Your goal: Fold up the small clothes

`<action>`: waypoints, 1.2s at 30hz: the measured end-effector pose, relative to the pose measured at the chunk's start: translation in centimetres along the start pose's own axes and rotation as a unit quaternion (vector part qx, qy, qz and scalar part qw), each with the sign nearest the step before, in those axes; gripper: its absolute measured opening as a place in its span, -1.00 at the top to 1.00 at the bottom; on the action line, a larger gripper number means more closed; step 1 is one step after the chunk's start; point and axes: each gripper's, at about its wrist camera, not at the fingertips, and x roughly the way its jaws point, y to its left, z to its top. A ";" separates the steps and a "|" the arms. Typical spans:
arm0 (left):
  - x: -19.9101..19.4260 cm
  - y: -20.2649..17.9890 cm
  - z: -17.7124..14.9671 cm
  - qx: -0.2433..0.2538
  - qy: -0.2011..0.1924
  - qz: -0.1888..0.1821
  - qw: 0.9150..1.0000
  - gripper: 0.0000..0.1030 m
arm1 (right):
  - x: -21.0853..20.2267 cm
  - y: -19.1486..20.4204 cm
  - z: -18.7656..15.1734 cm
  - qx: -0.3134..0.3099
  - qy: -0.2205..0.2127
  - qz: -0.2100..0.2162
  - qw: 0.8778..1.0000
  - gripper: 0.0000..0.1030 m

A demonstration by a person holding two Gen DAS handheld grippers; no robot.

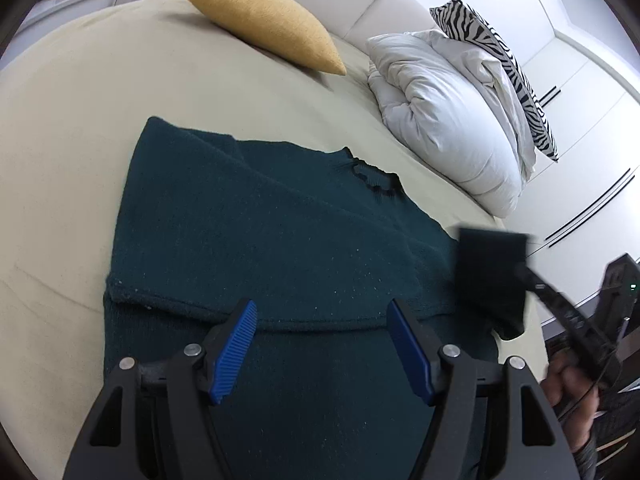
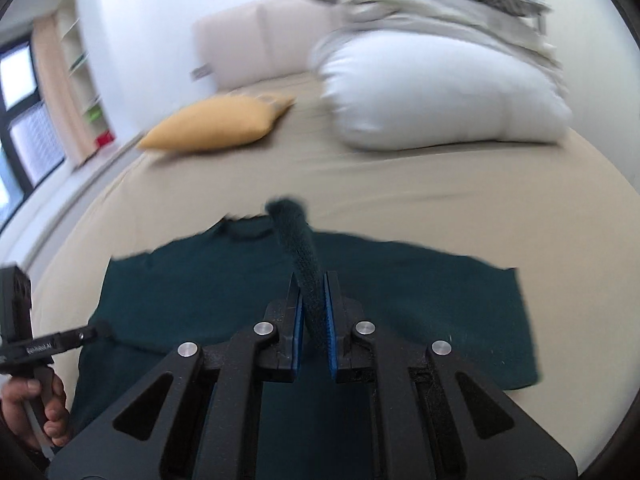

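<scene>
A dark teal knit sweater (image 1: pixel 248 240) lies spread on the beige bed (image 1: pixel 80 120), its neckline toward the pillows. My left gripper (image 1: pixel 322 344) is open and empty, hovering over a folded edge of the sweater near its lower part. My right gripper (image 2: pixel 312 312) is shut on a raised strip of the sweater (image 2: pixel 296 248), which stands up between its blue pads (image 2: pixel 329 320); the rest of the sweater (image 2: pixel 420 300) lies flat below. In the left wrist view the right gripper's body shows at the right edge, its fingertips hidden.
A yellow cushion (image 1: pixel 264 24) lies at the head of the bed. A bunched white duvet (image 1: pixel 448 120) and a zebra-print pillow (image 1: pixel 500 64) lie at the far right. White wardrobe doors (image 1: pixel 580 100) stand beyond the bed.
</scene>
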 end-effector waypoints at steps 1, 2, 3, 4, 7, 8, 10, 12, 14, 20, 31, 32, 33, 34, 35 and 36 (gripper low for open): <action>0.1 0.1 0.1 -0.004 0.002 -0.003 1.000 -0.36 | 1.8 2.1 -0.4 -0.011 0.013 0.007 1.000 0.84; 0.2 0.1 0.2 -0.007 0.003 -0.005 1.000 -0.36 | 3.3 3.1 -0.2 -0.018 0.022 0.009 1.000 0.83; 0.4 0.0 0.2 -0.008 0.005 -0.007 1.000 -0.36 | 4.9 4.6 -1.1 -0.032 0.038 0.007 0.999 0.78; 0.5 -0.1 0.3 -0.008 0.007 -0.011 1.000 -0.36 | 6.1 5.7 -2.0 -0.041 0.054 0.008 0.998 0.78; 1.4 -1.0 0.4 -0.003 0.015 -0.020 1.000 -0.36 | 6.8 7.7 -5.6 -0.044 0.087 0.039 0.994 0.61; 1.8 -1.4 0.4 0.000 0.018 -0.022 1.000 -0.36 | 5.8 8.4 -7.3 -0.041 0.086 0.054 0.994 0.32; 2.9 -2.6 0.5 0.009 0.028 -0.027 0.999 -0.36 | 4.2 8.2 -9.1 -0.023 0.087 0.068 0.994 -0.22; 4.2 -4.0 0.5 0.022 0.036 -0.027 0.999 -0.36 | 2.7 6.4 -10.6 0.006 0.086 0.083 0.993 -0.24; 5.7 -5.5 0.6 0.030 0.054 -0.027 0.998 -0.36 | 1.3 4.1 -12.4 0.037 0.095 0.093 0.990 -0.23; 10.6 -10.4 1.1 0.084 0.096 0.003 0.992 -0.32 | -1.3 -1.9 -14.7 0.137 0.091 0.114 0.980 -0.24; 11.5 -13.9 1.2 0.149 0.086 0.034 0.985 0.80 | -5.1 -9.5 -13.9 0.217 0.015 0.076 0.973 -0.24; 10.9 -14.1 1.2 0.154 0.076 0.031 0.985 0.81 | -5.1 -10.2 -13.4 0.223 0.010 0.061 0.973 -0.24; 10.1 -14.4 1.2 0.160 0.063 0.027 0.985 0.82 | -5.2 -10.9 -13.2 0.230 0.005 0.050 0.972 -0.24; 9.4 -14.5 1.3 0.162 0.049 0.024 0.985 0.82 | -5.2 -11.8 -12.9 0.239 0.001 0.041 0.970 -0.24; 8.5 -14.5 1.5 0.157 0.033 0.018 0.987 0.83 | -5.2 -12.6 -12.8 0.249 0.001 0.033 0.968 -0.24; 7.7 -14.5 1.7 0.151 0.020 0.008 0.988 0.83 | -5.2 -13.6 -12.7 0.264 0.007 0.027 0.964 -0.24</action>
